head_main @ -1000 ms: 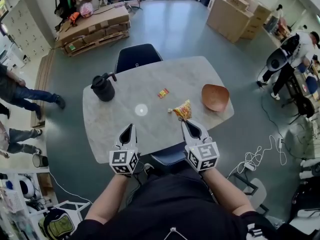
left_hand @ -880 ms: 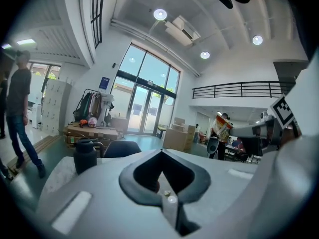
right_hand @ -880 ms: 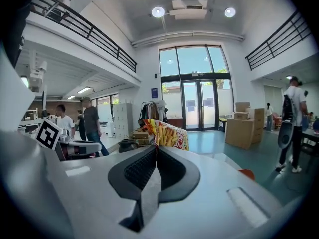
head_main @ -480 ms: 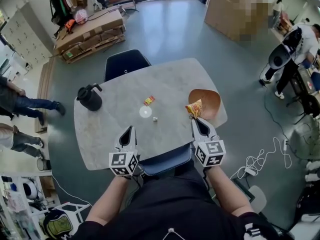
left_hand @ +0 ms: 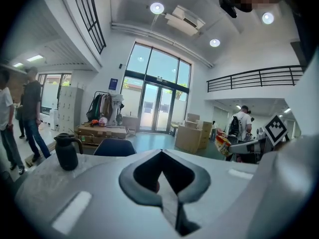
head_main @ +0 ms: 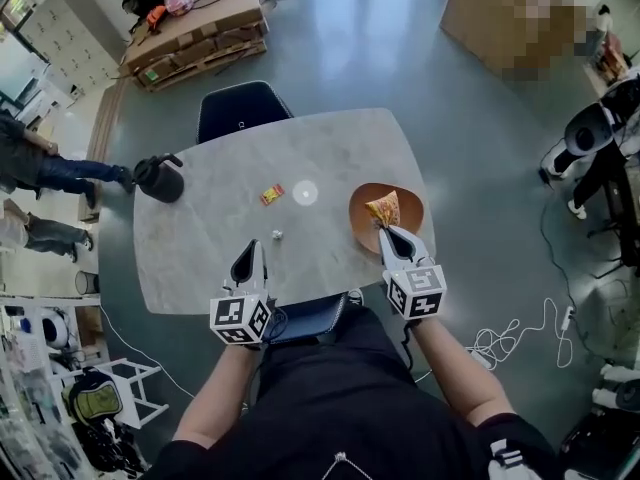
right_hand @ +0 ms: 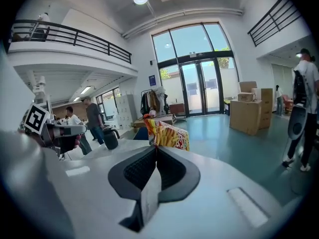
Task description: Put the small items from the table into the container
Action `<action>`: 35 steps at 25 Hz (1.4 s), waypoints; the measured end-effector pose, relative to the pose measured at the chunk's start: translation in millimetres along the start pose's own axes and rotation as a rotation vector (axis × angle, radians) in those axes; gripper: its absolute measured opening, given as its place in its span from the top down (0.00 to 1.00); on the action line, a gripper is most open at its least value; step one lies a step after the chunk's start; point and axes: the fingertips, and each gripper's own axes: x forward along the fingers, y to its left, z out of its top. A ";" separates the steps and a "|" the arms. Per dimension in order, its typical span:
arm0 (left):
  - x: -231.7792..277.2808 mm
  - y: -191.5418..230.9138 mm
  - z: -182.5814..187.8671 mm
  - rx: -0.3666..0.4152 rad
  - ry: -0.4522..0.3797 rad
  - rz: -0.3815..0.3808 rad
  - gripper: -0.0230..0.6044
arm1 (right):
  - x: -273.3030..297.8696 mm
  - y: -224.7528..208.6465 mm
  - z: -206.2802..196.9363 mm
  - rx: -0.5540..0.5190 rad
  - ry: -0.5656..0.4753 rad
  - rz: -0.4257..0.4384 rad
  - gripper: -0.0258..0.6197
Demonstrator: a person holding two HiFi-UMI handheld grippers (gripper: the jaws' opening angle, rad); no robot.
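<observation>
**A:** While the right gripper (head_main: 385,231) has its jaws clamped on one edge of that yellow-red snack packet (head_main: 383,208), where's the packet actually sitting?

**B:** From the head view it's over the brown bowl (head_main: 405,196) near the table's (head_main: 330,148) right edge. Can't tell if it touches the bowl, tbh.

**A:** And the left gripper (head_main: 257,246)?

**B:** Jaws together, nothing in them, hanging over the table's near edge. A small red-and-yellow wrapper (head_main: 272,194) and a tiny white cube (head_main: 277,234) lie on the tabletop left of the bowl, well apart from the black jug (head_main: 160,179) at the left edge.
</observation>
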 end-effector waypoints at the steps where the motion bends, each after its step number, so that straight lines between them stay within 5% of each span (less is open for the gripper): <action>1: 2.0 -1.1 -2.7 -0.006 0.009 0.007 0.96 | 7.5 -4.5 -4.2 0.002 0.019 0.004 0.91; 6: 8.3 -1.2 -11.0 -0.012 0.043 0.025 0.96 | 50.3 -35.3 -48.3 0.024 0.160 -0.018 0.91; 16: -1.1 -13.1 -35.9 -0.015 0.116 0.052 0.96 | 143.6 -128.5 -181.6 0.072 0.627 -0.087 0.91; 23: -30.8 17.5 -55.6 -0.039 0.162 0.142 0.96 | 167.1 -131.5 -239.0 0.045 0.817 -0.075 0.91; 29: -42.9 36.1 -53.6 -0.034 0.158 0.171 0.96 | 178.0 -125.1 -260.1 0.071 0.874 -0.054 0.86; 35: -57.8 53.8 -65.2 -0.055 0.155 0.164 0.96 | 176.5 -119.8 -240.4 0.119 0.800 -0.063 0.68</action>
